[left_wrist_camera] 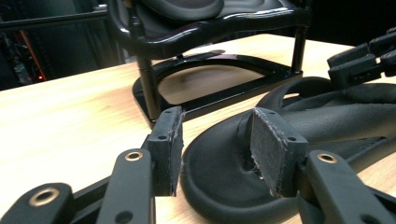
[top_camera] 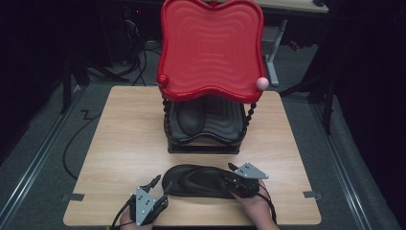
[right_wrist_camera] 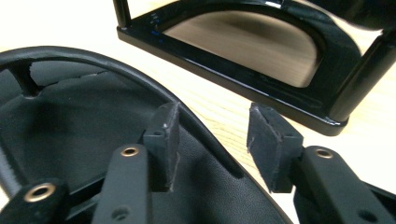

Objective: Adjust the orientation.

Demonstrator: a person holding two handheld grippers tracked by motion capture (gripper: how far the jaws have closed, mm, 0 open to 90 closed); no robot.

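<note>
While both hands sit low at table edge | L tool [top_camera: 160, 186] released by sandal [top_camera: 201, 181] toe | R tool [top_camera: 231, 178] released astride heel rim

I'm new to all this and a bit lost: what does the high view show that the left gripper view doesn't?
High view alone: the red top tray of the rack, its pink ball, the whole table, and the left gripper from above. Left gripper view alone: a close look at that gripper's pads, standing apart around the toe of the black sandal. Both: sandal, black lower shelf, right gripper.
</note>
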